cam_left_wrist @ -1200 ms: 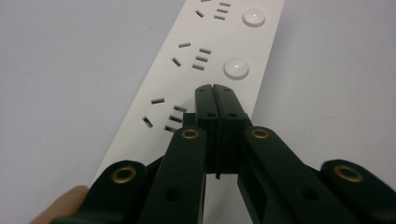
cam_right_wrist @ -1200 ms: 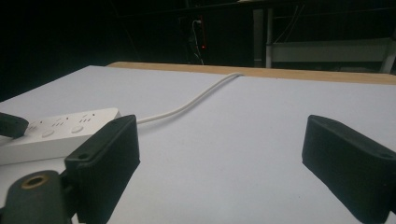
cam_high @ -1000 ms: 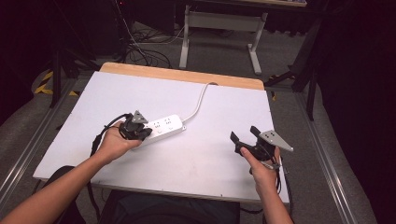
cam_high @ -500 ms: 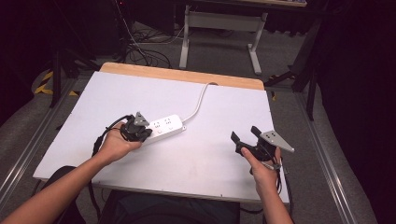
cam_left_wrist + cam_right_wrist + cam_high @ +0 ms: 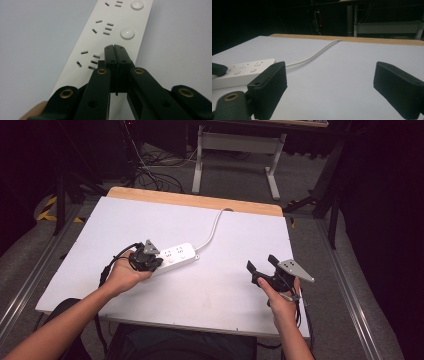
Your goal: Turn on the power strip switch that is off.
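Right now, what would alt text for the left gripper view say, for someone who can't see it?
Two black fingers, pressed shut together, rest their tips over a white power strip lying on a white table, beside a round button and rows of socket slots.

1. Table top (image 5: 240, 245): brightly and evenly lit from overhead; surroundings left in near darkness.
2. Shadows: soft and faint, cast beside the power strip (image 5: 175, 257).
3. High view: slightly soft, grainy in the dark areas.
4. Left gripper view: a bluish cast is noted; nearest jaw parts blurred.
5. Right gripper view: foreground jaws defocused, background underexposed.
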Action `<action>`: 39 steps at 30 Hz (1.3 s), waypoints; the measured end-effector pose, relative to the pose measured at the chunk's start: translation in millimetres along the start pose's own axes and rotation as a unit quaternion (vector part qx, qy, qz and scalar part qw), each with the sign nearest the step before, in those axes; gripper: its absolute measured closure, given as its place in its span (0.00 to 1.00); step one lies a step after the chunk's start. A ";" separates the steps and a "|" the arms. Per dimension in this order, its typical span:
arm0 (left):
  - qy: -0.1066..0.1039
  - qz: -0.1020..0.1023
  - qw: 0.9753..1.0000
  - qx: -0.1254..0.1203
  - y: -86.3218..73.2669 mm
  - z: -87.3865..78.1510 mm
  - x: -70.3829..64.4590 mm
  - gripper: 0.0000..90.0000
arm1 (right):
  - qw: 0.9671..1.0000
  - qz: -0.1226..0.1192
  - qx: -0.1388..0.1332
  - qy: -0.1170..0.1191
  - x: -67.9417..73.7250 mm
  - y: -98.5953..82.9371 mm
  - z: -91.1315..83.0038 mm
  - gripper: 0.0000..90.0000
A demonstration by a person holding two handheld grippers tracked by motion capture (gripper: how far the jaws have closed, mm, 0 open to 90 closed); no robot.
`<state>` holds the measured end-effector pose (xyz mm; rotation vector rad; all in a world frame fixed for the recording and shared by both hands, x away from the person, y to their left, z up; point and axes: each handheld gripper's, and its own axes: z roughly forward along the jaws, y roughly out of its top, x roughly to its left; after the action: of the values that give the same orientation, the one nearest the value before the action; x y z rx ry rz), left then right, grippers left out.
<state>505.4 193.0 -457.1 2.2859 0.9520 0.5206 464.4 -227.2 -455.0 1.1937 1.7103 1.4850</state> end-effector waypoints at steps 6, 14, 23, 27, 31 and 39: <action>0.000 0.001 1.000 0.000 -0.2 0.0 -0.9 1.00 | 1.000 0.001 -0.001 0.002 -0.2 0.3 1.0 0.13; -0.002 -0.001 1.000 -0.002 -1.3 -0.8 0.7 1.00 | 1.000 -0.002 0.001 0.002 0.8 0.7 1.9 0.13; -0.001 0.001 1.000 -0.004 -1.5 -0.8 0.4 1.00 | 1.000 -0.002 0.002 0.001 1.0 0.8 1.8 0.13; 0.004 0.007 1.000 -0.007 -1.8 -1.8 1.5 1.00 | 1.000 0.000 0.001 0.002 1.1 1.0 2.7 0.14; 0.008 0.006 1.000 -0.014 -2.2 -3.0 2.1 1.00 | 1.000 -0.001 0.002 0.002 0.6 1.3 3.3 0.14; -0.009 0.000 1.000 -0.017 -3.0 -5.7 4.3 0.97 | 1.000 -0.001 0.001 0.004 1.2 1.5 4.4 0.14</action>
<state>503.6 200.0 -454.3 2.2560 0.9281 0.5111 468.1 -224.2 -454.3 1.1872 1.7193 1.4894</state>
